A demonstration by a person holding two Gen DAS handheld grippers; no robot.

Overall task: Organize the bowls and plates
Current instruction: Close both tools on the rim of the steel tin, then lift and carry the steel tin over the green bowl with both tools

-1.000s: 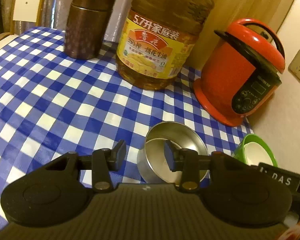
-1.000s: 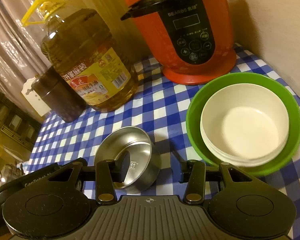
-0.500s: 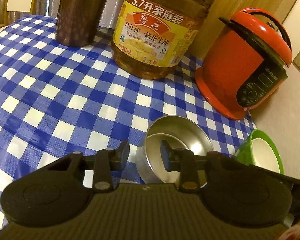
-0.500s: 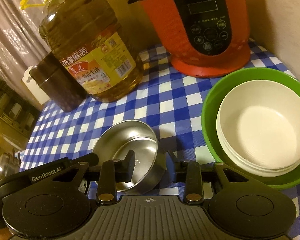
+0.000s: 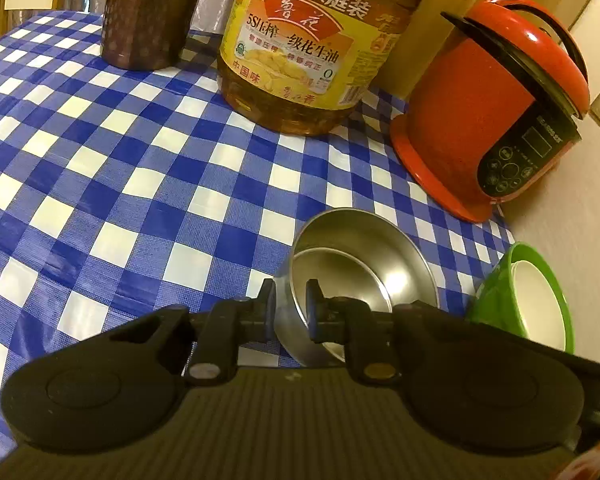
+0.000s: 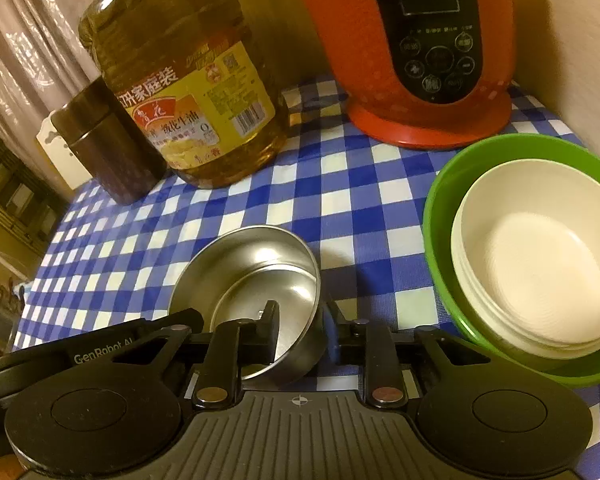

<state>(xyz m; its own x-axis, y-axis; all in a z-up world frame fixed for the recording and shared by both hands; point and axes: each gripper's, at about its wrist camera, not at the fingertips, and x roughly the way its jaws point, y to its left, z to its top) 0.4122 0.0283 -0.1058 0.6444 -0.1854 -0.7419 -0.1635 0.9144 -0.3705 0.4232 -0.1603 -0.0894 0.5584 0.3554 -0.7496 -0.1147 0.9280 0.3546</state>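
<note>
- Step in hand, as judged: both grippers take the stacked steel bowls (image 5: 356, 276) by opposite walls, probably to carry them toward the green bowl (image 6: 444, 216) that holds the white bowls (image 6: 536, 256).
- Doing it well: clamp both walls evenly before lifting, raise both hands together so the tilted inner bowl does not slide, and keep clear of the oil bottle (image 5: 300, 52) and the red cooker (image 5: 488, 112).
- Left gripper (image 5: 290, 312): its jaws have just been closing and now pinch the near-left wall, one finger outside, one inside.
- Right gripper (image 6: 300, 330): its jaws have just been closing; they straddle the near-right wall, and firm contact looks likely but is hard to confirm.
- The steel bowls rest on the checked worktop (image 5: 112, 160), near the green bowl but apart from it, in front of the cooker.
</note>
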